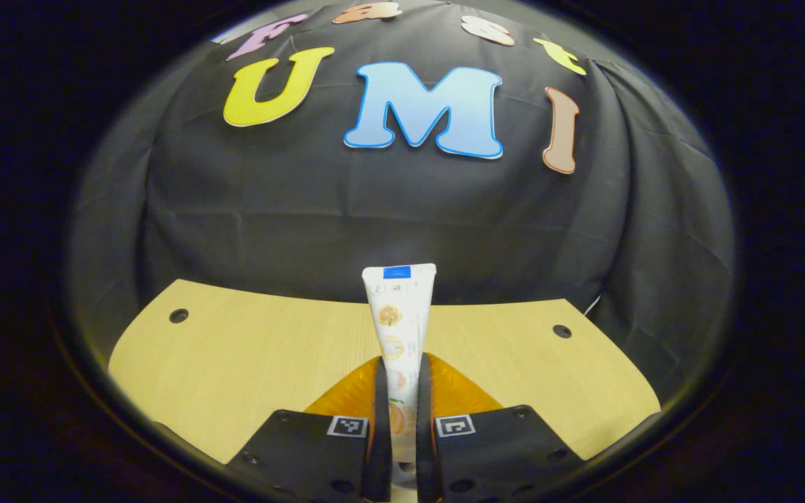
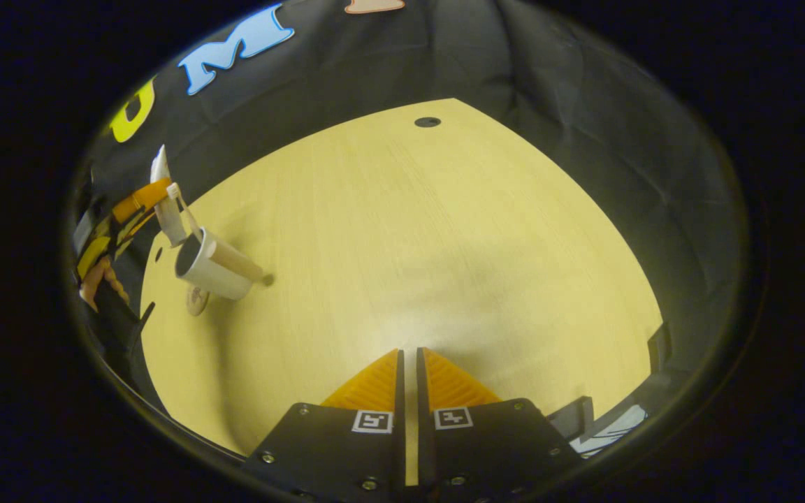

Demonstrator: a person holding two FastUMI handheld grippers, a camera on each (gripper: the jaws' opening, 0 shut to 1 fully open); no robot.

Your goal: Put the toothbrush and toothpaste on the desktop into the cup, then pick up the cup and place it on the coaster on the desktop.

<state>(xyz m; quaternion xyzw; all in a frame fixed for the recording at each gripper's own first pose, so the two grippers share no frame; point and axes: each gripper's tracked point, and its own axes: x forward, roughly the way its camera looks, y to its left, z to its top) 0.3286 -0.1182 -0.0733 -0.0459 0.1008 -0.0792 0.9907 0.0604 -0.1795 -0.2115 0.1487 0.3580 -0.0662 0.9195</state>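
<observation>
The worktop [image 2: 444, 251] is pale wood grain, smooth and matt, with a small round dark hole [image 2: 428, 122] near its far corner and black cloth [image 1: 402, 209] hanging in soft folds behind it. Most of its middle and right lies bare, right up to its curved near edge.

In the left gripper view, the left tool [image 1: 402, 381] grips the toothpaste [image 1: 400, 321], both fingers pressing its sides. The tube is white and flat-ended, printed with orange fruit, and stands upright with its crimped end high above the far edge.

In the right gripper view, the right tool [image 2: 408, 370] hangs over the near worktop, fingers drawn nearly together with just a thin slit between them and nothing held. Far to the left stands the cup [image 2: 210, 269], white and round, with a pale handle rising from its mouth. Just beside it, nearer the left edge, lies the coaster [image 2: 197, 300], a small flat disc. The other tool holds the tube over the cup.
</observation>
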